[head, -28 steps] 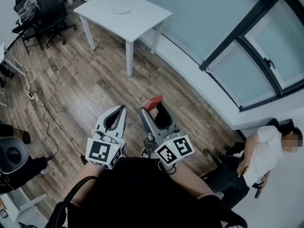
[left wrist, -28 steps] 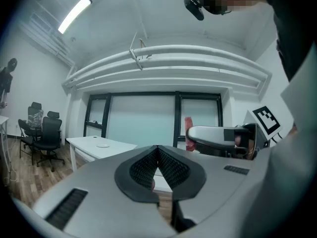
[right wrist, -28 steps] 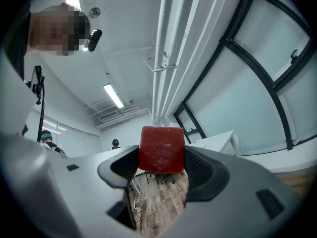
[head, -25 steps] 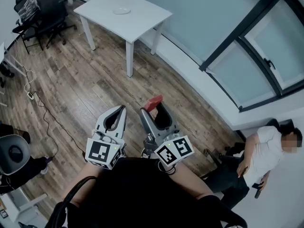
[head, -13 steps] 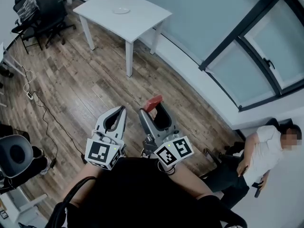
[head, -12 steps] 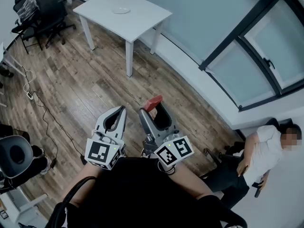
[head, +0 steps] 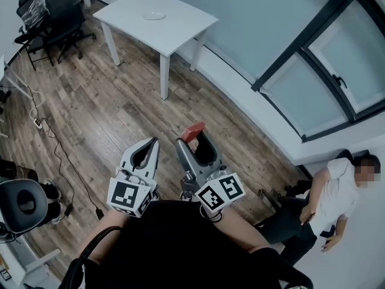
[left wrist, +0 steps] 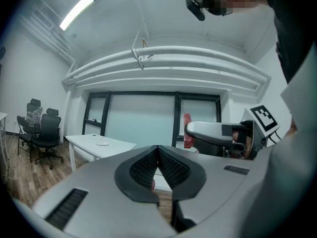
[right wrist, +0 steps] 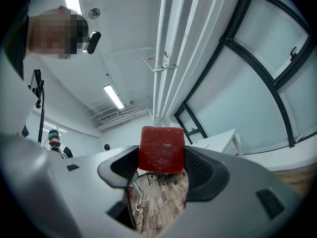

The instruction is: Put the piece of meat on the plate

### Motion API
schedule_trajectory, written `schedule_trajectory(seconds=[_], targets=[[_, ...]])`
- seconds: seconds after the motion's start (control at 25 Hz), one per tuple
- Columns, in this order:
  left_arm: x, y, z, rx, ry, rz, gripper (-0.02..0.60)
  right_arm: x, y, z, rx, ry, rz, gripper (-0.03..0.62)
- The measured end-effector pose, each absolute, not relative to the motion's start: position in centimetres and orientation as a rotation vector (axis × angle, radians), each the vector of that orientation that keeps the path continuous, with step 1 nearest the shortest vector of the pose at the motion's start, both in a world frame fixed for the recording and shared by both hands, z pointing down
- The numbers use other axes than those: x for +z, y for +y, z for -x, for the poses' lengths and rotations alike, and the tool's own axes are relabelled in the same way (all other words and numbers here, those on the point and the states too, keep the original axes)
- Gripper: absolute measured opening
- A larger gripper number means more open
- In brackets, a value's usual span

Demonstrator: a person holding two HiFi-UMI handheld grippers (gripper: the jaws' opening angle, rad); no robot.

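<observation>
The right gripper grips a red, grainy, almost cubic piece of meat that sticks out toward twelve o'clock. The left gripper is pressed closed and empty.

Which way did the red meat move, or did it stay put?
No, it stayed put. The piece of meat in the right gripper sits equally far from the white table.

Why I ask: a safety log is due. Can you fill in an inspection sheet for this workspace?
Surface: white table, across the wood floor.
Job's things: plate on the table; piece of meat off it, in the air.
Clutter: nothing seen.
Grippers: left gripper fingers together, empty; right gripper shut on the meat.
Cables: cable across the floor, left.
Surroundings: office chairs; seated person, right.
</observation>
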State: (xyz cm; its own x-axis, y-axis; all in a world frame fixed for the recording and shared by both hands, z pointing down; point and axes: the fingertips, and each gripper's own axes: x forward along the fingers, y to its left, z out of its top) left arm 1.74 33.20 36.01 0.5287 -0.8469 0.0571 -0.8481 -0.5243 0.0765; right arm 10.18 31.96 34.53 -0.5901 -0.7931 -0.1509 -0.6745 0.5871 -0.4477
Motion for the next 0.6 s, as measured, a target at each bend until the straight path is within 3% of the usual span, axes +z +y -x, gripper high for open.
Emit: schedule_trajectory(seconds=[0.6], targets=[[36.4, 32.9, 2.2, 0.005, -1.423, -2.693, -0.006, 35.0, 32.1, -5.9, -0.486, 2.476, 1.235, 0.287]])
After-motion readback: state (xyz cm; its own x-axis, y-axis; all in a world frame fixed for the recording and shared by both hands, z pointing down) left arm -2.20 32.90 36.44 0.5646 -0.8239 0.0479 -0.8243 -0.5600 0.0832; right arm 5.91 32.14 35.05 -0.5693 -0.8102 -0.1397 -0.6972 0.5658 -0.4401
